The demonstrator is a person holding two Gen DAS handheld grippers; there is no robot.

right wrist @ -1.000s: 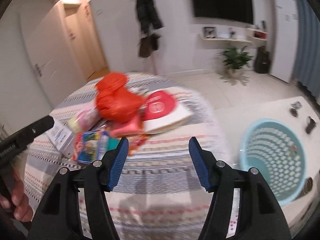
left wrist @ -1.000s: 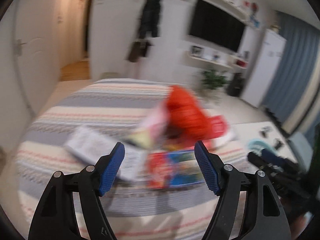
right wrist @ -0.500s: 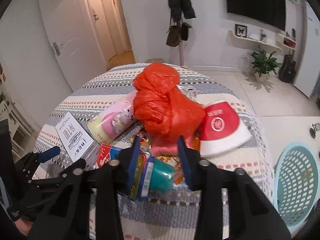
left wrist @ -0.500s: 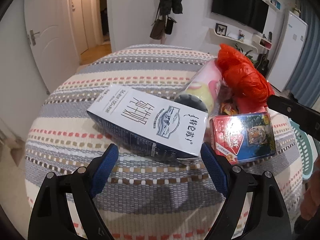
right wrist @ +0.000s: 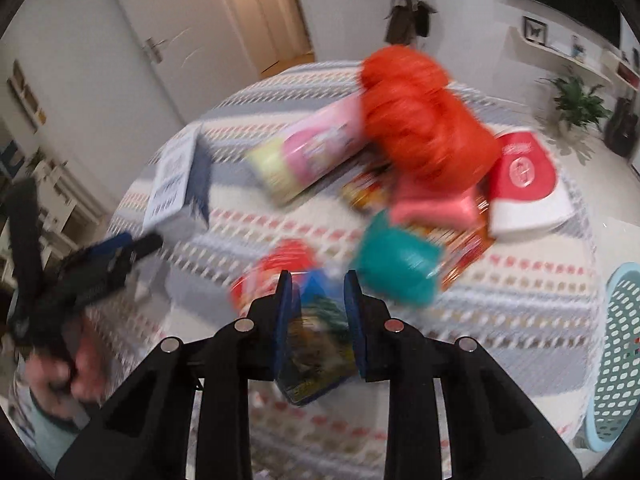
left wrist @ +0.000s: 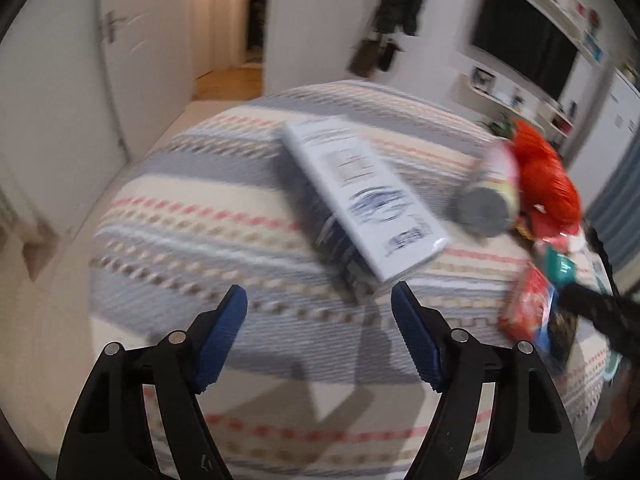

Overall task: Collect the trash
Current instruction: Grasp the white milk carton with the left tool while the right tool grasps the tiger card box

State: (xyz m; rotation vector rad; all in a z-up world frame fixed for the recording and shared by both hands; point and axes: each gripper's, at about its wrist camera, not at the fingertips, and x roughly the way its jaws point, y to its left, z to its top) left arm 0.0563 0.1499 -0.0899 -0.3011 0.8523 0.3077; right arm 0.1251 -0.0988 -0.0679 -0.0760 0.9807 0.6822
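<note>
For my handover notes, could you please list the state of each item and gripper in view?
left gripper: open, empty
right gripper: closed on colourful snack packet
white carton: lying flat
pink canister: on its side
orange bag: crumpled
blue basket: upright

Both views motion-blurred, soft throughout. Indoor light even, moderately bright, warm glow in hallway beyond open white door (left wrist: pixel 224 20). Fisheye bends walls, dark vignette at corners. Black tongs with blue pads (left wrist: pixel 319 336) stay fairly sharp, cast grey shadows on striped woven tabletop cloth (left wrist: pixel 192 232). Crumpled orange plastic bag (right wrist: pixel 420 120) smeared. White-and-navy rectangular carton (left wrist: pixel 360 200) print unreadable.
</note>
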